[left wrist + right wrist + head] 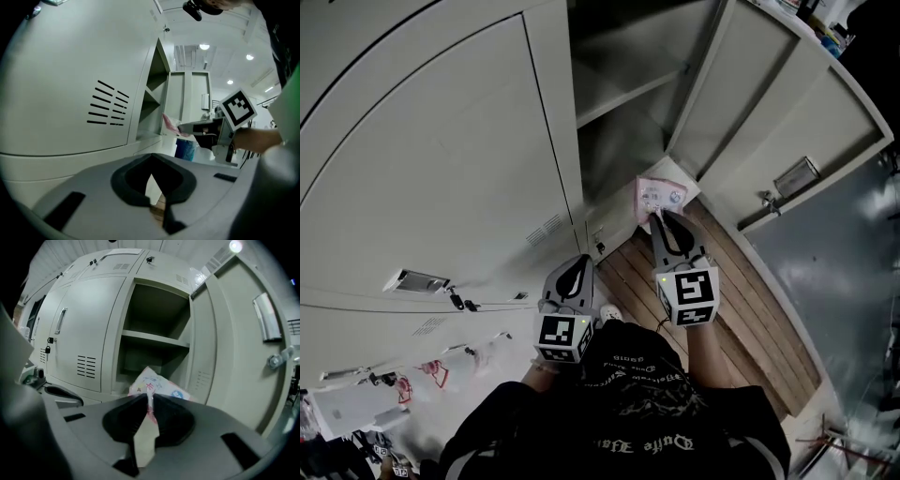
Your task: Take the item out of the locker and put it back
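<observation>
Now right gripper point(149, 398) clamps pink packet point(159, 383) — nr open locker point(154, 340).

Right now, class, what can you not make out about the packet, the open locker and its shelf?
- Print on the pink packet: too small and blurred in every view; the right gripper covers its lower edge.
- Floor of the locker below the shelf: right gripper view, hidden behind the packet.
- Space above the shelf: in shadow, right gripper view.

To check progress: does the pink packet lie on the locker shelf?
No, the right claw pinches the pink packet in the air before the open locker.
</observation>
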{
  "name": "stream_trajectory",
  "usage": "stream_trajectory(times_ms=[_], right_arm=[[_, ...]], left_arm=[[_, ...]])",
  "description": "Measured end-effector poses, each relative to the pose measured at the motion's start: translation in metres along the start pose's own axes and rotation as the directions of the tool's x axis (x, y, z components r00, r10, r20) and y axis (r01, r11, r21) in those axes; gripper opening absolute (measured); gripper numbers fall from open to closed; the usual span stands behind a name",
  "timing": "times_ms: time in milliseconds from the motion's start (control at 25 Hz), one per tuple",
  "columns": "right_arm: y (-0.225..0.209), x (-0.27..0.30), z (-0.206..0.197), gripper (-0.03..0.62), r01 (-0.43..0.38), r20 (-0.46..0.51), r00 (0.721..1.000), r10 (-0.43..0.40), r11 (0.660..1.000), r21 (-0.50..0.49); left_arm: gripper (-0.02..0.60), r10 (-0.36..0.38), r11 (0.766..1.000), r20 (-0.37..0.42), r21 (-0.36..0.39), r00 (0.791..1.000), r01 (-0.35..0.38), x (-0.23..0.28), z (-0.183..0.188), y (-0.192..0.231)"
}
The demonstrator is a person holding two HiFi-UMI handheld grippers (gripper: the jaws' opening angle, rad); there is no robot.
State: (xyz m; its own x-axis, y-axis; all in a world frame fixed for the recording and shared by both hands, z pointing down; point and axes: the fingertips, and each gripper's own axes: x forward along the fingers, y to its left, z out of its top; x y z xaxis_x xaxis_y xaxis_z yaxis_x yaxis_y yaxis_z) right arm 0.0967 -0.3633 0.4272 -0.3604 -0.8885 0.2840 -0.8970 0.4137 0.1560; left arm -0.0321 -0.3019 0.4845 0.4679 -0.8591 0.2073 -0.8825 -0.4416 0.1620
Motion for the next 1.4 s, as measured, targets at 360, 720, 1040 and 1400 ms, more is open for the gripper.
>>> stream_trajectory(times_ms=[360, 720, 1040, 1400], right_arm=[[0.019, -0.024, -0.034, 0.043, 0.036, -0.034, 0.999, -0.035, 0.998, 0.049], [0.034, -0.031, -0.048, 0.043, 0.024, -0.063, 0.998, -0.020, 0.998, 0.058], [0.022, -0.036, -0.029, 0.043, 0.054, -0.006, 0.999, -0.054, 0.997, 0.056], [0.005, -0.031, 0.039, 0.043, 0.001, 0.120, 0.993, 0.001, 1.000, -0.014]], left_arm=[[0.006, -0.019, 1.000, -0.005, 0.007, 1.000, 0.019, -0.002, -0.005, -0.002], [0.006, -0.032, 0.999, 0.000, 0.009, 0.999, 0.032, -0.001, -0.003, -0.005], [0.006, -0.031, 0.999, 0.003, 0.013, 1.000, 0.031, 0.000, -0.001, -0.006], [0.006, -0.020, 1.000, 0.005, 0.024, 1.000, 0.020, -0.001, -0.001, -0.009]])
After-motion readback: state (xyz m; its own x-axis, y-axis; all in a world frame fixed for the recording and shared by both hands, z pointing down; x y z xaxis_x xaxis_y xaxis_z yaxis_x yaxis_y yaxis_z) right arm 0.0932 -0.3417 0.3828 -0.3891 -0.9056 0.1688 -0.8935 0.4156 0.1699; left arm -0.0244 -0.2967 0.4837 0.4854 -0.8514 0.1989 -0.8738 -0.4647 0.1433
